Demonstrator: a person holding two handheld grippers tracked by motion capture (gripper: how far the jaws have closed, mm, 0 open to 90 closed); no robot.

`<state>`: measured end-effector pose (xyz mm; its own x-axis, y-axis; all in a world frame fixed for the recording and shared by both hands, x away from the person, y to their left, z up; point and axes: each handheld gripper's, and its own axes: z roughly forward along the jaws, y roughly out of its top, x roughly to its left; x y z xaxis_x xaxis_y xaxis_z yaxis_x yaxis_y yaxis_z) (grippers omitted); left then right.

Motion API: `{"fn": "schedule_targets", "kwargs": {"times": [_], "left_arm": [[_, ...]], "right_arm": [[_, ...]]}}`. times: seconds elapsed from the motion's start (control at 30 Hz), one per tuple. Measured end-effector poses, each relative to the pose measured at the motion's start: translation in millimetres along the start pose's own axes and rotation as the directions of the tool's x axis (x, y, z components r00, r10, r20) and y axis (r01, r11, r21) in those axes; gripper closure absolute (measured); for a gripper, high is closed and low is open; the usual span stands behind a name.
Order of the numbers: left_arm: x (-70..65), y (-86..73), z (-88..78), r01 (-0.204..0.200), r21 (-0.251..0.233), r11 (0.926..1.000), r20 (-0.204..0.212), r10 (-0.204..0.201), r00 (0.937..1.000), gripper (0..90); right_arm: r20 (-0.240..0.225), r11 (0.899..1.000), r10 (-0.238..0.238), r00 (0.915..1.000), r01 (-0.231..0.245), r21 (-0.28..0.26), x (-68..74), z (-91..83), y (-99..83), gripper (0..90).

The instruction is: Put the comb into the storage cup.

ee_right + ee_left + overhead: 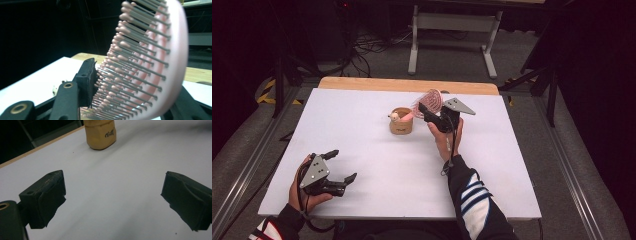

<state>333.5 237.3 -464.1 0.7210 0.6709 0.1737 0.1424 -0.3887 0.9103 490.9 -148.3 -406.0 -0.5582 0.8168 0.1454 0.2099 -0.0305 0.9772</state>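
The right tongs (426, 111) are up at the far middle of the desk (362, 125), with a pink hairbrush (430, 102) between the jaws — from the right gripper view one black pad sits against the bristle tips while the other jaw stands behind the brush's back, so the brush looks loosely bracketed rather than clamped hard. Its handle runs down and toward the left into a small tan cup (401, 121), so the long axis slants from the cup up to the head at the tongs. The left tongs (343, 167) hang wide open and empty near the front left corner, well apart from the cup; the right hand is plainly the nearer one. The brush itself is an oval paddle head, pale pink, with rows of thin pins ending in rounded pink tips.
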Motion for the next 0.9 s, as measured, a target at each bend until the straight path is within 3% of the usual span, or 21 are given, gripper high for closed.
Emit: {"fn": "schedule_targets", "kwargs": {"times": [0.17,0.23,0.53,0.63,0.67,0.9], "left_arm": [[0.1,-0.2,-0.4,0.003,-0.002,1.0000,-0.001,-0.003,1.0000,6.3],[0.3,-0.2,-0.4,0.003,-0.003,1.0000,0.000,-0.003,1.0000,6.3],[0.5,-0.1,-0.5,0.008,-0.003,1.0000,-0.004,-0.008,1.0000,6.3],[1.1,-0.2,0.2,0.008,0.004,1.0000,-0.021,-0.008,0.9998,6.3],[1.2,-0.2,0.6,0.014,0.003,0.9999,-0.020,-0.014,0.9997,6.3],[1.7,-0.1,-0.5,0.013,0.001,0.9999,-0.020,-0.013,0.9997,6.4]], "right_arm": [[0.009,1.000,-0.016,0.9998,0.016,0.008,-0.6,-2.9,2.9,42.6],[0.031,0.999,-0.044,0.9986,0.043,0.028,-0.1,-3.3,4.3,37.4],[0.054,0.995,-0.097,0.9939,0.094,0.046,-1.8,-8.5,12.8,24.3],[0.108,0.992,-0.123,0.9865,0.119,0.045,-1.4,-10.9,14.7,20.6],[0.102,0.992,-0.120,0.9875,0.116,0.045,-1.3,-10.9,15.2,18.7],[0.131,0.980,-0.195,0.9720,0.187,0.071,3.8,-11.7,18.0,11.4]]}}
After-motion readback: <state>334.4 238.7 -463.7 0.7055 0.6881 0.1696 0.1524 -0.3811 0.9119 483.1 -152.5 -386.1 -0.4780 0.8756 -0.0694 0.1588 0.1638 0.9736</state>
